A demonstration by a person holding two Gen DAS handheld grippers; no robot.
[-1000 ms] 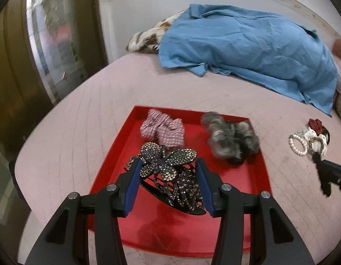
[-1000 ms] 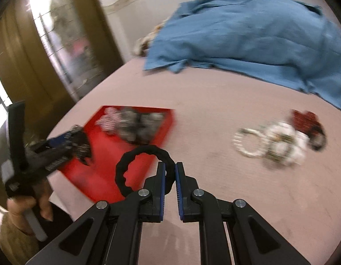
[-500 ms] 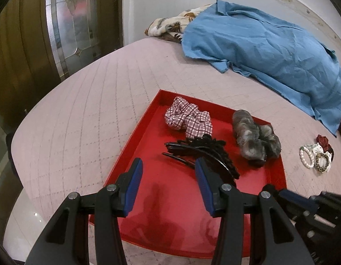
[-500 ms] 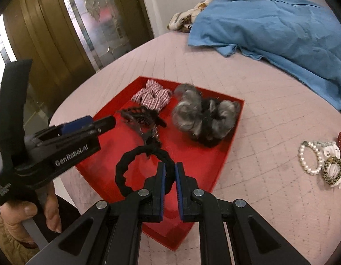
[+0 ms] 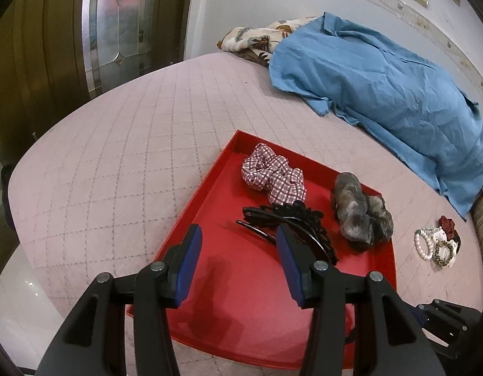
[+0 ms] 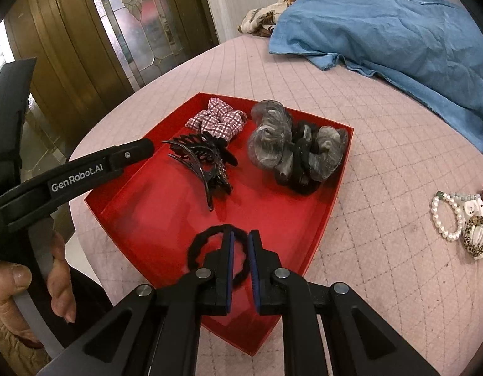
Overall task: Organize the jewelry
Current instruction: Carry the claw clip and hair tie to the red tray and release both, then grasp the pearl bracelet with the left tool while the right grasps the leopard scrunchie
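A red tray (image 6: 327, 206) lies on the pink quilted bed (image 5: 116, 163). In it are a red-and-white checked scrunchie (image 5: 272, 177), a grey fluffy scrunchie (image 5: 360, 213) and a black claw clip (image 5: 291, 222), which lies on its side between them, nearer to the front.

The right gripper (image 6: 240, 250) is closed on a black hair tie (image 6: 207, 241); the loop sticks out to the left of its fingers, over the near part of the tray. The left gripper (image 5: 238, 266) is half open with nothing between its blue pads (image 5: 188, 263). It hangs above the tray floor, just in front of the claw clip. A hand (image 6: 22, 285) holds its handle at the left.

On the bed, well apart from the tray on the right, lie a pearl bracelet (image 6: 445, 216), a leopard-pattern ring-shaped piece (image 6: 476, 238) and a dark red piece (image 5: 448, 224). A blue cloth (image 5: 382, 94) lies at the far side.
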